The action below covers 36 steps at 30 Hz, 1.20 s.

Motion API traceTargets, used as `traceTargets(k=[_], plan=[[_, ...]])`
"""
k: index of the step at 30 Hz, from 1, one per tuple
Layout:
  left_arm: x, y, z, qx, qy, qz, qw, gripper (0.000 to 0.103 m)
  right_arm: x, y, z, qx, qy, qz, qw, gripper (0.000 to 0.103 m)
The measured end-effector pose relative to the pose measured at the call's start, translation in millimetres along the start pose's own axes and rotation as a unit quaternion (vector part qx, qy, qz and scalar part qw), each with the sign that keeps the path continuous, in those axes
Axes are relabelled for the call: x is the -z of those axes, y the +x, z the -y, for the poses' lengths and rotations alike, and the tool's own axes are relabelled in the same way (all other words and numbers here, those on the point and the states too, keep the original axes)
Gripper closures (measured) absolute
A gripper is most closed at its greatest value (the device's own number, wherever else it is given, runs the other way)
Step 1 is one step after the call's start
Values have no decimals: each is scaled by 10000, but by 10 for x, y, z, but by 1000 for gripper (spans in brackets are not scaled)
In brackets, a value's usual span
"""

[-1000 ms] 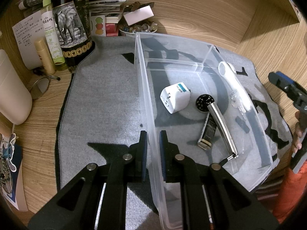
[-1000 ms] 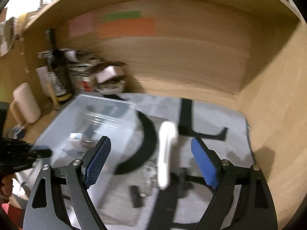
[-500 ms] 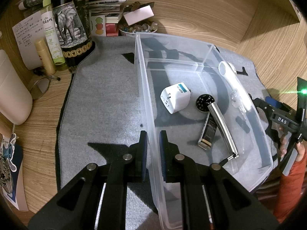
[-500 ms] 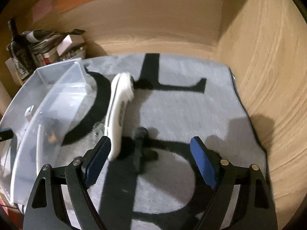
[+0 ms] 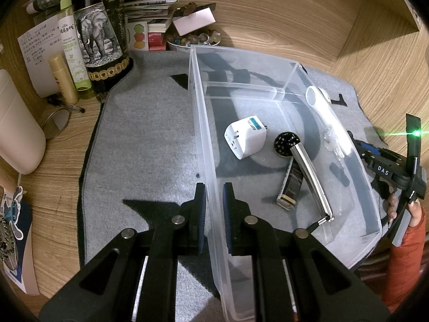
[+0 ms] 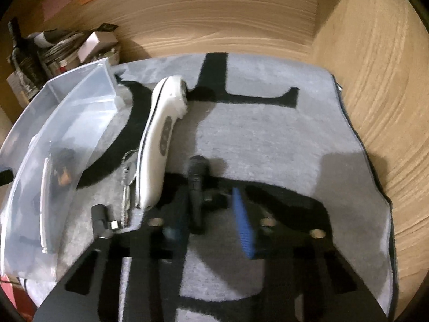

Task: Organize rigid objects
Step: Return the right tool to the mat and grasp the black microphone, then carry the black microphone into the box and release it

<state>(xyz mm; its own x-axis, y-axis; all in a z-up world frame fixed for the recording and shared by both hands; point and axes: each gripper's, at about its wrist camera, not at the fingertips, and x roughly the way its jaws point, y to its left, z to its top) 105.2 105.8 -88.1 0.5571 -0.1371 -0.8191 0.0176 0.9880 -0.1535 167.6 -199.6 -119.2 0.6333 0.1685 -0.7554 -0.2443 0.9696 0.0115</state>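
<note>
Left gripper (image 5: 214,201): clamped on the near long wall of the clear plastic bin (image 5: 199,123), one pad outside and one inside, presumably to keep the light bin from sliding while things go in
Right gripper (image 6: 211,214): its jaws have just been closing, and a small dark cylindrical object (image 6: 197,179) lies between them on the mat; the blur hides whether both pads press on it yet
Dark cylinder: lies on the grey mat (image 6: 268,139) outside the bin, just right of the white handheld device (image 6: 158,145), lengthwise along the gripper's line, which suits a pinch across its narrow width
Already in the bin: white travel adapter (image 5: 245,141), chrome-handled tool with a black speckled head (image 5: 305,171) and a dark tube with a gold end (image 5: 291,187) under it, all in the large compartment
Still outside: the white device lies along the bin's far wall, with a clear plastic piece (image 6: 126,185) and a small black adapter (image 6: 103,218) beside it
Step in hand: judged to be the pickup of the cylinder, with a lift into the bin to follow
Risk: a round body may roll or squirt out of a skewed pinch; the white device is near enough to be nudged
Bench (image 5: 268,26): wooden, bottles and papers crowded at its far left corner, clear of the work
</note>
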Motion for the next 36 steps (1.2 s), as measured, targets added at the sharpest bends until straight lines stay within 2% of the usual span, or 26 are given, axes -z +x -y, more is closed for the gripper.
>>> traceTargets(k=[11, 21, 28, 36], plan=[[0, 2, 15, -7, 1, -2, 10000, 91, -71, -169, -69, 31, -105, 280, 9995, 77], [1, 2, 14, -5, -4, -3, 10000, 91, -288, -574, -295, -61, -406, 935, 9948, 77], [2, 1, 17, -9, -3, -3, 10000, 91, -415, -769, -572, -264, -701, 1295, 9887, 77], [2, 1, 12, -9, -2, -5, 10000, 91, -462, -842, -940, -607, -1024, 1455, 9822, 77]])
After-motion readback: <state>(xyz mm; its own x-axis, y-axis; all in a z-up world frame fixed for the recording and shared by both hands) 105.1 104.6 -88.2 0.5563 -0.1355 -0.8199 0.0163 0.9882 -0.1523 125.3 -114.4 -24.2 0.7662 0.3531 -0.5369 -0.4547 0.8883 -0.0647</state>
